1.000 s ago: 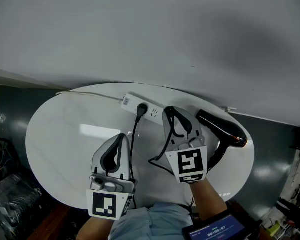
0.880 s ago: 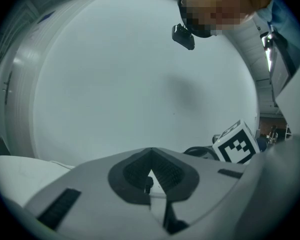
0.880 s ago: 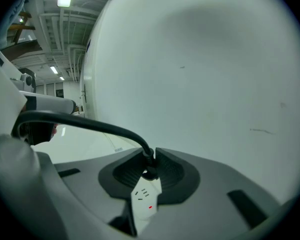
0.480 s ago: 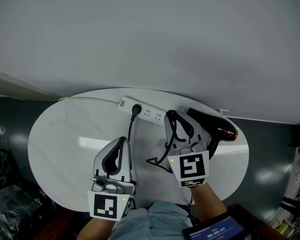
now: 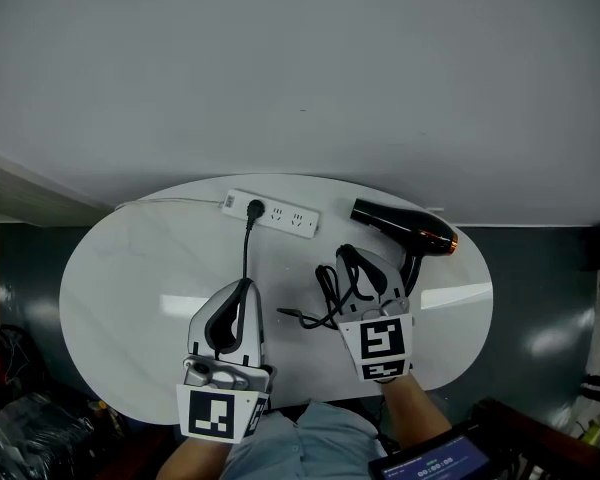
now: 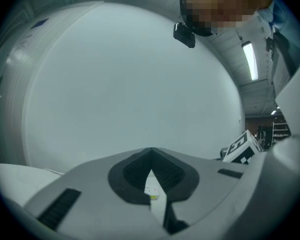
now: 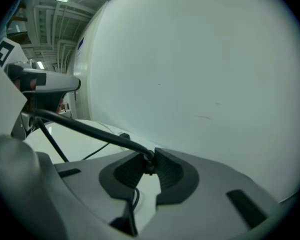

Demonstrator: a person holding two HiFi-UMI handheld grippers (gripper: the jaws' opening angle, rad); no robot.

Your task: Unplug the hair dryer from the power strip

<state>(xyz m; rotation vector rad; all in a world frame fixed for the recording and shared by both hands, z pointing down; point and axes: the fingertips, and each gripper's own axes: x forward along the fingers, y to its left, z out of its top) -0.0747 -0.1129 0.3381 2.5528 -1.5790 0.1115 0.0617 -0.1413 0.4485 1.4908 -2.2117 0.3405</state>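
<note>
Cord [image 5: 247, 246] of the hair dryer [image 5: 404, 228] sits pinched between the tips of the right gripper [image 5: 352, 258], whose jaws are closing on it. In the right gripper view the black line runs in from the left and passes straight through the narrow gap at the pad tips. The left gripper [image 5: 242, 286] has its jaws drawn together, tips meeting, with nothing between them. It hovers at the near left of the white oval bench [image 5: 120, 268], just beside the stretch of cord that comes down from the plug [image 5: 254, 209]. That plug is seated in the white power strip [image 5: 285, 216], which lies along the far edge of the bench, left of centre. The hair dryer, black with an orange ring at one end, lies on the far right of the bench, to the right of the power strip and apart from it. Slack cord loops on the bench between the two grippers. A plain grey-white wall [image 5: 300, 68] rises behind the bench.
</note>
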